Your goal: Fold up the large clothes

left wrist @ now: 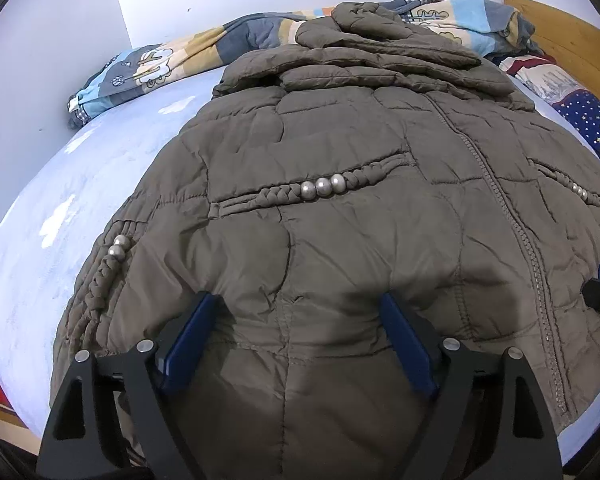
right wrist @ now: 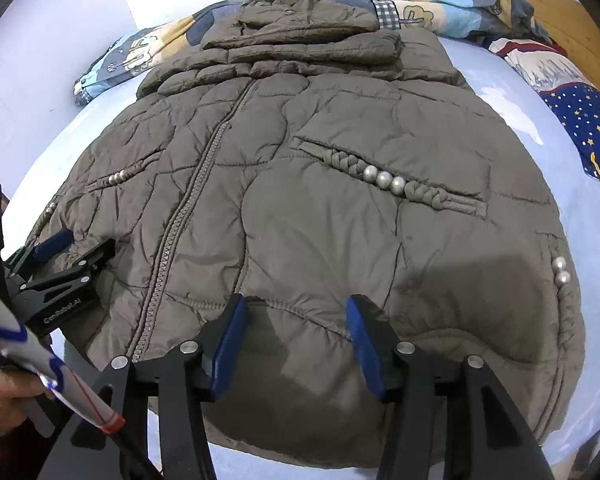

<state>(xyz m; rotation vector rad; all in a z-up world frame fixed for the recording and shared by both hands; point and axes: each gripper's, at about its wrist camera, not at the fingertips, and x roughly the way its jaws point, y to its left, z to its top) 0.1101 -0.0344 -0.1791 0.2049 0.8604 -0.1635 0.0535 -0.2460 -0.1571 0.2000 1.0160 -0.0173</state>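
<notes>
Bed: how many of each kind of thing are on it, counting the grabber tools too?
Coat: 1
Blanket: 1
Starry cloth: 1
Grippers: 2, the left gripper and the right gripper, both open over the coat
Total: 5

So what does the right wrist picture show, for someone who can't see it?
A puffy brown coat lies zipped and flat on a pale blue bed. The open right claw hovers over its hem, and the left claw is at the left edge.
</notes>
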